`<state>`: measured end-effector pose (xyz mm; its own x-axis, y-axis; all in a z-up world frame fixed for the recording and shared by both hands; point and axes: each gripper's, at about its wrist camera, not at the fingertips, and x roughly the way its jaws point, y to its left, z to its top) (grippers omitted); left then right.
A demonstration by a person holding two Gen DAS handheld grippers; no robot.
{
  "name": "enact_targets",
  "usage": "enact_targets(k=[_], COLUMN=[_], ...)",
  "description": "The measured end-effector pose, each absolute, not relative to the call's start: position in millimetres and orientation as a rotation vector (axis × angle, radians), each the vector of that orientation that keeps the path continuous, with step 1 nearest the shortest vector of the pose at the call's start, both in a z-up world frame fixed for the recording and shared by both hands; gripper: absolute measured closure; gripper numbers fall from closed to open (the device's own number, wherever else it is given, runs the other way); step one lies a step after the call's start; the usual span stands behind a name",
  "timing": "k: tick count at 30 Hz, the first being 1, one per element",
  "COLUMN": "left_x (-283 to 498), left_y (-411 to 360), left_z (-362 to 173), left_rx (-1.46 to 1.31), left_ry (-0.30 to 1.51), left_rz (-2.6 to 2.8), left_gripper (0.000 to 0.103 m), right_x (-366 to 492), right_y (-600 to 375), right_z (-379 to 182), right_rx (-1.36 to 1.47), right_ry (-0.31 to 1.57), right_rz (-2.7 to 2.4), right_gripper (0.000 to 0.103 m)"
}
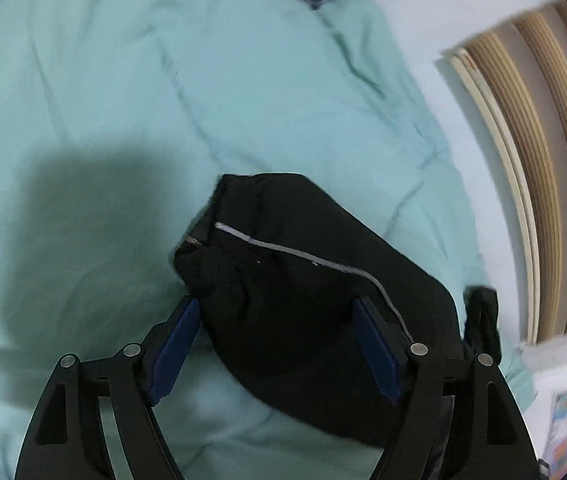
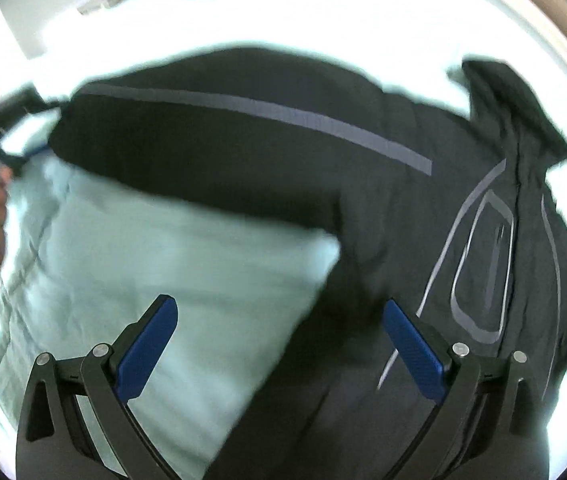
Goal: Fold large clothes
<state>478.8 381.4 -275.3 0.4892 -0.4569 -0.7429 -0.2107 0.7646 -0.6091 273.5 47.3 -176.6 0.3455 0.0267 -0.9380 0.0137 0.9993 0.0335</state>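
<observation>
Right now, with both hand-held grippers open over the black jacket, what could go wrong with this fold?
1. The sleeve lies loose between the open left hand-held gripper, so it may slump out of line.
2. The right hand-held gripper straddles the jacket edge and quilt; closing could pinch both.

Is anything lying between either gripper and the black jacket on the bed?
Nothing visible. The left gripper stands open with the black jacket sleeve's end between its pads. The right gripper is open above the jacket's body. Only the mint quilt lies around it.
</observation>
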Motion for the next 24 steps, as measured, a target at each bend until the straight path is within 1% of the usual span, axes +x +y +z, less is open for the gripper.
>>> enact_targets(k=[2,3,4,5,6,8,10,11,12,14,16,21,24], left_x=[480.4,480.3,479.4,478.2,477.6,472.5,464.4,462.0,460.6,458.1,456.3,443.7,433.5], left_y=[382.1,381.1,379.8,377.9,376.6,376.9,375.6,373.8,373.0,370.6,367.7,349.4,319.9], left_z=[-281.6,-282.8,-281.6,-278.7,-276.3,-265.2,-249.8,-243.9,-239.4,-231.3,-222.9,-184.1,-150.8], left_rx=[-0.748,-0.752,-0.745,-0.726,-0.711,-0.699,-0.673,-0.653,-0.645,-0.635,-0.616,-0.574,-0.521], left_ry=[1.066,1.061,1.052,1.044,1.039,1.005,0.963,0.952,0.946,0.935,0.926,0.864,0.812], left_rz=[-0.162,-0.158,-0.152,-0.149,-0.146,-0.150,-0.161,-0.162,-0.164,-0.176,-0.183,-0.256,-0.336], left_gripper=[0.024,0.027,0.035,0.055,0.066,0.073,0.076,0.077,0.077,0.078,0.080,0.083,0.083], right_x=[289.7,299.8,308.4,318.8,330.5,347.6,353.4,355.2,357.2,359.9,363.0,357.6,341.7], right_y=[47.4,47.0,47.2,48.7,50.9,54.4,56.4,57.9,60.3,64.8,66.3,47.1,30.1], right_z=[-170.0,-170.6,-173.6,-178.9,-187.1,-202.7,-214.6,-221.1,-232.4,-250.9,-256.2,-229.2,-208.2], right_rx=[0.041,0.040,0.027,0.012,-0.003,0.009,0.034,0.035,0.034,0.012,-0.005,0.072,0.093], right_ry=[1.132,1.087,1.057,1.040,1.045,1.075,1.075,1.086,1.115,1.157,1.170,1.176,1.144], right_rz=[0.012,0.005,-0.005,-0.013,-0.012,0.003,0.017,0.020,0.029,0.039,0.047,0.062,0.034], right_gripper=[0.000,0.000,0.001,0.006,0.013,0.015,0.023,0.032,0.034,0.034,0.034,0.034,0.034])
